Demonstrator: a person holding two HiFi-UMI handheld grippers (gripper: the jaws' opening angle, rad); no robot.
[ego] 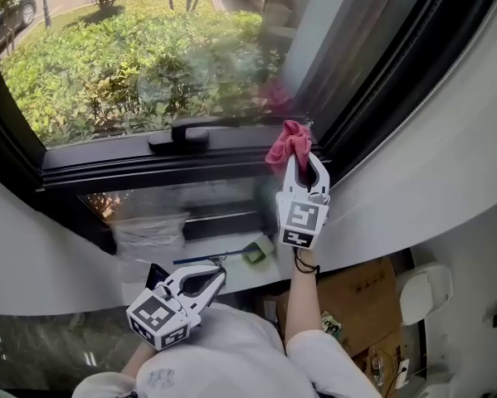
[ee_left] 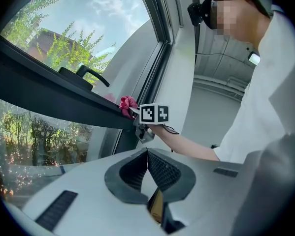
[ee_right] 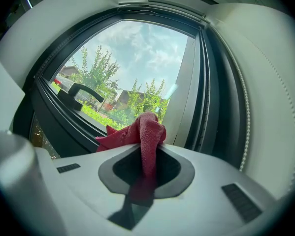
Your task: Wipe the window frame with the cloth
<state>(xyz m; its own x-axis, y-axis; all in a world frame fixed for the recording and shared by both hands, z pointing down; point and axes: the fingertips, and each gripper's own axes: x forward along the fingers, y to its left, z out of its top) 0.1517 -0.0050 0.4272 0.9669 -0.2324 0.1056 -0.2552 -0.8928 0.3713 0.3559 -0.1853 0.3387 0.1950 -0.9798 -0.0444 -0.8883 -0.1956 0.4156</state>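
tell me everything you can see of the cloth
The cloth is pinkish red, with a woven, towel-like texture, crumpled into a bunch. The right hand-held gripper is shut on it, a fold sticking out past the tips. It sits at the right end of the dark window frame, seemingly pressed against it.

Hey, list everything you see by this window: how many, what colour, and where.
window frame: 1, black, across the middle
window handle: 1, black, on the frame
cloth: 1, red, at the frame's right end
bushes: many, green, outside the glass
plastic bag: 1, clear, on the sill
handled tool: 1, blue and green, on the sill
cardboard box: 1, brown, below the sill, right
left gripper: 1, white, low, jaws together, empty
right gripper: 1, white, raised, shut on the cloth
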